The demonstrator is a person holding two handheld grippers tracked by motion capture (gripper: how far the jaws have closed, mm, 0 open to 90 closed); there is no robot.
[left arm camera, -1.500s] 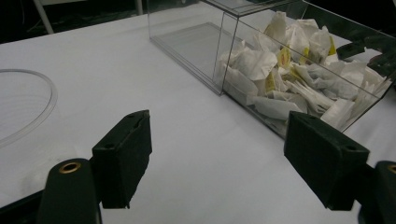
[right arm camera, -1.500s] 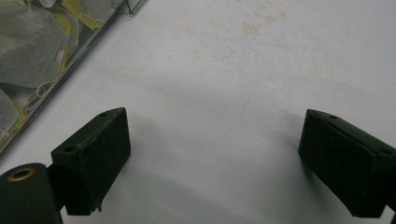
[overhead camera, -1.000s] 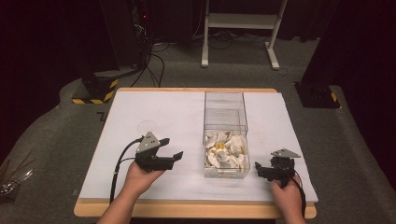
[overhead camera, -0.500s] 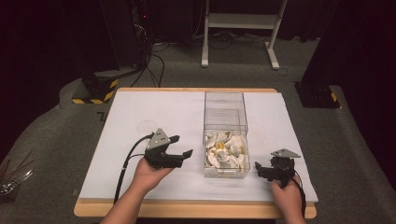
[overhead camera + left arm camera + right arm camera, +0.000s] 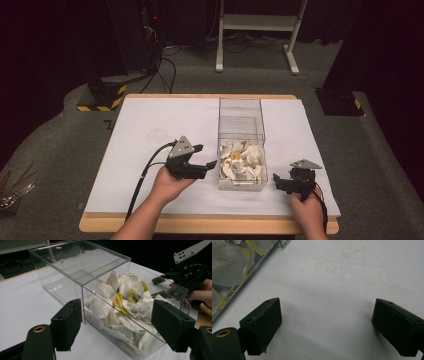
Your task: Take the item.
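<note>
On the white-covered tabletop [image 5: 150,165], a faint round mark [image 5: 158,135] shows toward the left. Nearer the person, the left gripper [image 5: 205,156] is held above the sheet just beside the clear plastic box [image 5: 241,120], its fingers [image 5: 67,323] spread wide and pointed at the box's near end. The box stands in the middle, running away from the person; its far half is bare, and its near half holds a heap of white tea bags [image 5: 241,160] with yellow tags. To the right, apart from the box, the right gripper [image 5: 280,183] rests low by the tabletop's front edge, its fingers [image 5: 263,323] wide apart over bare, faintly stained sheet, holding nothing.
</note>
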